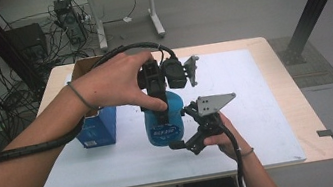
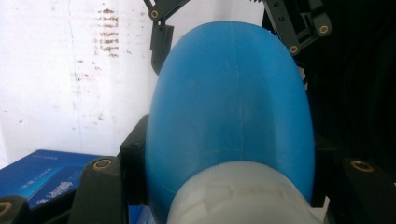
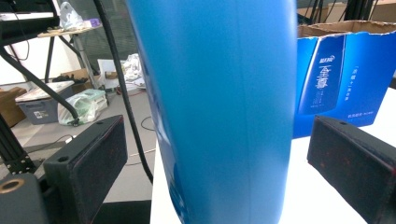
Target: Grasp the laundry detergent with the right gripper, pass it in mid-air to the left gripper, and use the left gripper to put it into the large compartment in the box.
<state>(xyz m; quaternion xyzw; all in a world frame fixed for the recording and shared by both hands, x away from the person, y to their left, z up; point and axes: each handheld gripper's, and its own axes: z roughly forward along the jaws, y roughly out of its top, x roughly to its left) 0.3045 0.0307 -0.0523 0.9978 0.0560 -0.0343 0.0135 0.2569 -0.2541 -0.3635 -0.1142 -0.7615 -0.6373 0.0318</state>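
Blue bottle bulges close in the left gripper view, its white cap end lowest, with the left claw clamped on it just above that cap. From above, the bottle stands upright on the white worktop, just right of the blue box, the left claw coming down onto its top. Looking along the right claw, the bottle's side rises between two jaws that stand wide, with gaps on both sides and nothing gripped. The high view places that right claw low at the bottle's right side, while the box's printed face shows behind.
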